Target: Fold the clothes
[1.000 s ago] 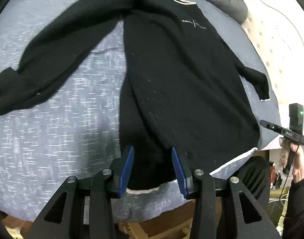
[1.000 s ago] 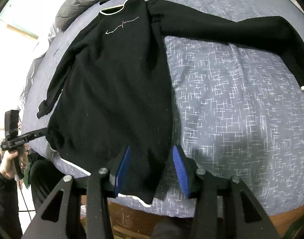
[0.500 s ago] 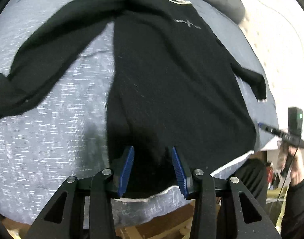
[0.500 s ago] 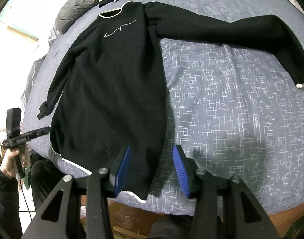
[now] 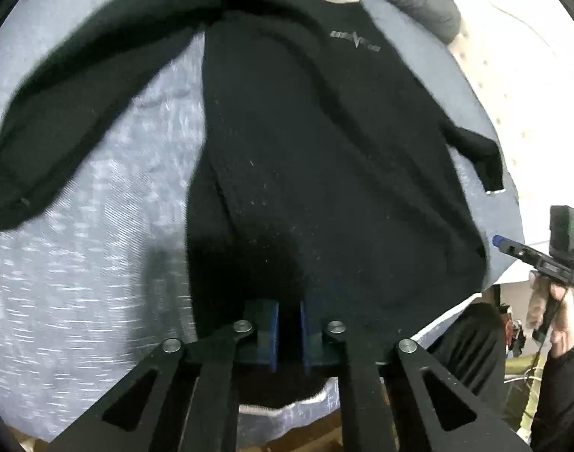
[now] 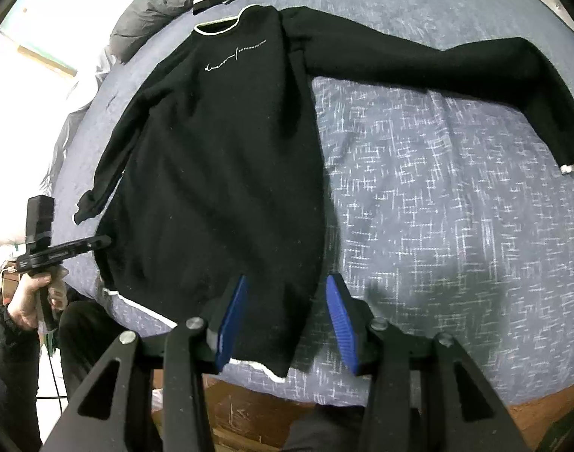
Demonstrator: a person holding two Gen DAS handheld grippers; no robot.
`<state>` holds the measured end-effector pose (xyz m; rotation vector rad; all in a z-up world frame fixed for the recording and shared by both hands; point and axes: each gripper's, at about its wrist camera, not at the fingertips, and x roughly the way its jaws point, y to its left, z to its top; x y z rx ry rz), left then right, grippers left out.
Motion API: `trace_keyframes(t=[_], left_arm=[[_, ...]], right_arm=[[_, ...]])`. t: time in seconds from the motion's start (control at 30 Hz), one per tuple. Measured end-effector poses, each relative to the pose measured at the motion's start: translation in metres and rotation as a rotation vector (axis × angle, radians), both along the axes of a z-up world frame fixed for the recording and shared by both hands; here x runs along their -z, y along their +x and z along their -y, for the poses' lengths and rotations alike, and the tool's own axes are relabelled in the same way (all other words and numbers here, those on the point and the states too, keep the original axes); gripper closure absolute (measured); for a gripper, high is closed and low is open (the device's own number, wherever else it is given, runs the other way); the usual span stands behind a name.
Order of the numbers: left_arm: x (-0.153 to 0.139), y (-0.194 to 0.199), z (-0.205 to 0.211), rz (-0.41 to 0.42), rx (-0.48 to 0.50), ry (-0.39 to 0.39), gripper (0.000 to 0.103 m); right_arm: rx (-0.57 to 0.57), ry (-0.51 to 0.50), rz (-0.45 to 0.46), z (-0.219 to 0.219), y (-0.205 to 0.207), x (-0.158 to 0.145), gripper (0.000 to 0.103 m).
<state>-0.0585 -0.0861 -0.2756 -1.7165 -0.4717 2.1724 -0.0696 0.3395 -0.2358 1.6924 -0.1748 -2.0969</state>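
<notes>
Well, the black sweater (image 6: 219, 158) lies flat on the blue-grey bedspread (image 6: 437, 226), one sleeve flung wide, white trim at neck and hem. Left gripper (image 5: 289, 333) pinches its hem fabric; right gripper (image 6: 287, 320) gapes wide over the hem's corner.

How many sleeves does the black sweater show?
2. One sleeve stretches out across the bed; the other sleeve lies close beside the sweater, near the bed edge.
</notes>
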Motion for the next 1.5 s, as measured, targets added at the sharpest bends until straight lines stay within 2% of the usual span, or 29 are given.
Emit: trace_keyframes(t=[0.2,0.27,0.4,0.67,0.9,1.0,1.07,1.37,1.5], left_arm=[[-0.051,0.009,0.047,-0.103,-0.048,0.01,0.096],[-0.06,0.012,0.076,-0.109,-0.081,-0.005,0.096],[-0.044,0.017,0.109,-0.069,-0.158,-0.007,0.096],[-0.029,0.021,0.109,-0.035,-0.151,-0.018,0.096],[-0.03,0.017,0.108,-0.05,-0.134,-0.02,0.096],[-0.031,0.018,0.107,-0.059,-0.125,-0.02,0.096],[-0.032,0.019,0.107,-0.065,-0.119,-0.02,0.096],[-0.049,0.02,0.081,-0.101,-0.057,0.007,0.096],[-0.04,0.024,0.047,-0.084,0.011,0.009,0.096]], right_arm=[[0.02,0.0,0.004,0.0,-0.004,0.003,0.058],[0.027,0.0,0.005,0.002,-0.006,0.004,0.057],[0.016,-0.003,0.024,0.014,-0.005,0.011,0.053],[-0.027,-0.01,0.084,0.042,0.001,0.032,0.043],[-0.084,-0.027,0.158,0.067,0.011,0.059,0.043],[-0.107,-0.036,0.177,0.076,0.015,0.068,0.081],[-0.103,-0.027,0.155,0.069,0.014,0.06,0.094],[-0.062,0.032,0.057,0.028,0.006,0.016,0.097],[-0.044,0.058,0.014,0.009,0.003,-0.004,0.097]])
